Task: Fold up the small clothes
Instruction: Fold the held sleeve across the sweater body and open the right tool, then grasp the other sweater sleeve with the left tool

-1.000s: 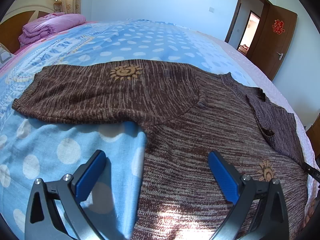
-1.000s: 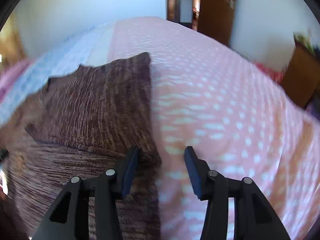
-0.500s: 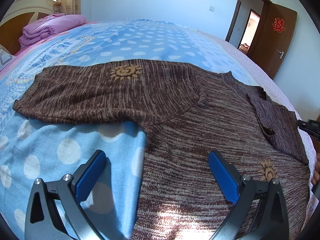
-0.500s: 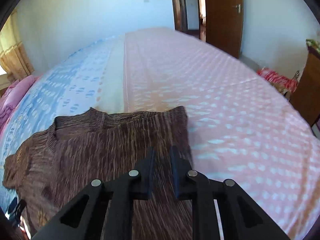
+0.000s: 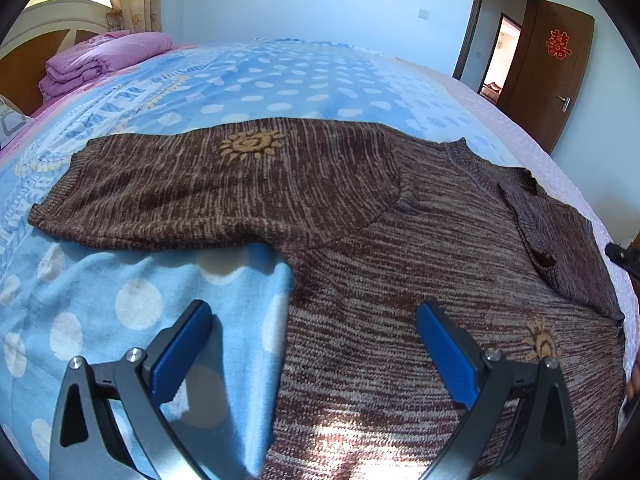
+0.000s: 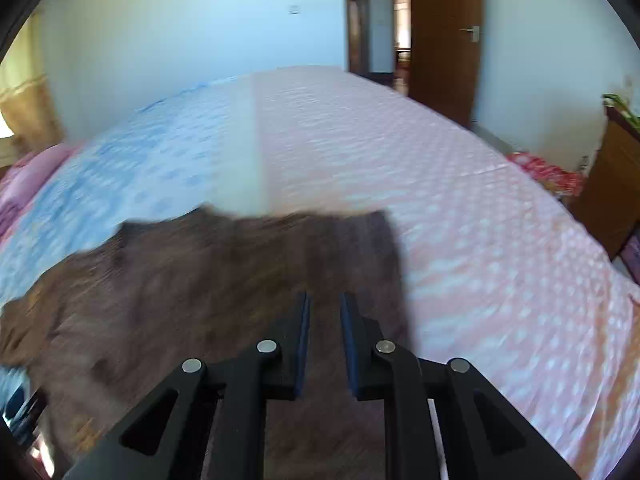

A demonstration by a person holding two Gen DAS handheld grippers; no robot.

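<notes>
home bedroom: bed (image 5: pixel 280 80), folded quilt (image 5: pixel 104 60).

Folded purple quilt (image 5: pixel 100 62), brown door (image 5: pixel 554 80)

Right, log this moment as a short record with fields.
garment: brown sweater, spread flat on the bed
left sleeve: stretched out sideways, sun motif on it
right sleeve: folded in over the body
left gripper: open, above the sweater's side edge
right gripper: narrow gap, over the sweater; blurred, grip unclear
also present: purple quilt

Sweater (image 5: pixel 400 240) flat on bed (image 5: pixel 280 80)
</notes>
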